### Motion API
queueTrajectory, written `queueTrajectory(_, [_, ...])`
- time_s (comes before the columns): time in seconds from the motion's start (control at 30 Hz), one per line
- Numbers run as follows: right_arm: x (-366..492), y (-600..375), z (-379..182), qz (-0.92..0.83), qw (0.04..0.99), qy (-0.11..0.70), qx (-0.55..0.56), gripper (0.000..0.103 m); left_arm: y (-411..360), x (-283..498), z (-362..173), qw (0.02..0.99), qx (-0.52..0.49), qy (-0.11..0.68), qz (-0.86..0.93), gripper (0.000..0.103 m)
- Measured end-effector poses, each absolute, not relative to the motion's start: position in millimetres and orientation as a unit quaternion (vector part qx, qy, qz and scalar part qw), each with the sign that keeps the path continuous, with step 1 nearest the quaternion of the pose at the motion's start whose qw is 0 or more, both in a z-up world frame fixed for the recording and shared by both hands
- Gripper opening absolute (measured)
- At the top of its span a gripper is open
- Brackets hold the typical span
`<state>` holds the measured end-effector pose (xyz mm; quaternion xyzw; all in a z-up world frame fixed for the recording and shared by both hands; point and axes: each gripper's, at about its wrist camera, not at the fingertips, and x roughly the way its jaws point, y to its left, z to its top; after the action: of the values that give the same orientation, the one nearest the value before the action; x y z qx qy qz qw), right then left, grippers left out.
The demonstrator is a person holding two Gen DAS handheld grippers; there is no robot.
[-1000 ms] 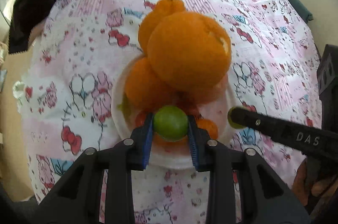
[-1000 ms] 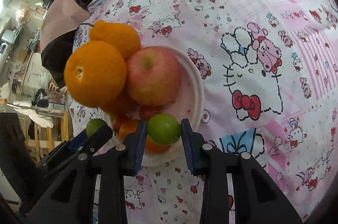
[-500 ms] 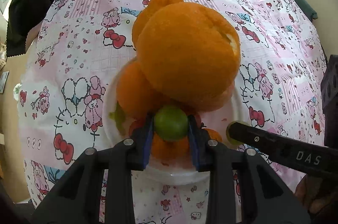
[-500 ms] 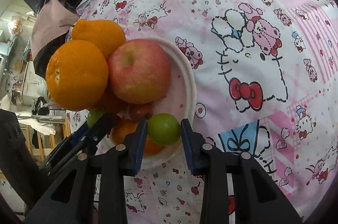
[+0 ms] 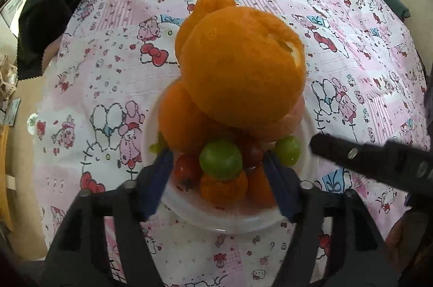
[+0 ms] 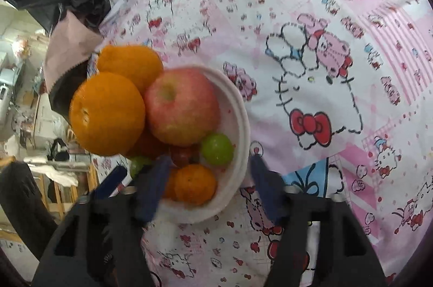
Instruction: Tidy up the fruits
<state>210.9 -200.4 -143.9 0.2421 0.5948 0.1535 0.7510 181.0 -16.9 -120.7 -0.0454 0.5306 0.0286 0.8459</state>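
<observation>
A white plate [image 5: 232, 222] [image 6: 240, 114] is piled with fruit: large oranges [image 5: 240, 70] [image 6: 107, 114], a red apple [image 6: 182, 107], small mandarins [image 5: 223, 187] [image 6: 194, 184] and red cherry tomatoes [image 5: 186, 170]. My left gripper [image 5: 219, 173] is open; a green lime [image 5: 221, 159] rests loose on the pile between its fingers. My right gripper [image 6: 208, 176] is open; a second green lime [image 6: 217, 149] [image 5: 288, 150] lies on the plate just beyond it. The right gripper's finger [image 5: 365, 157] shows in the left wrist view.
The plate sits on a pink cartoon-print tablecloth [image 5: 108, 70] [image 6: 311, 70]. Dark and pink cloth [image 5: 54, 3] [image 6: 67, 16] is heaped at the table's far-left edge. Room clutter lies beyond the left table edge [image 6: 27, 124].
Both grippers opened and let go of their limes, which now rest on the plate's fruit pile. Both grippers moved slightly closer over the plate.
</observation>
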Motion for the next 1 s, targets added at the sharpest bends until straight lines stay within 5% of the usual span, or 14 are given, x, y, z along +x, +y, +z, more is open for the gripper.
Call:
queueTrajectory(0.3, [206, -210, -120, 0.137, 0.785, 0.559, 0.23, 0.073, -14, 163, -99, 0.861, -0.019, 0.505, 0.046, 0.069])
queueTrajectory(0.67, [159, -230, -40, 0.136, 0.853, 0.462, 0.203, 0.099, 11, 113, -22, 0.894, -0.027, 0.442, 0.068, 0.069])
queueTrajectory(1.0, [101, -235, -19, 0.156, 0.862, 0.449, 0.177, 0.103, 47, 57, 6, 0.9, -0.052, 0.426, 0.078, 0.07])
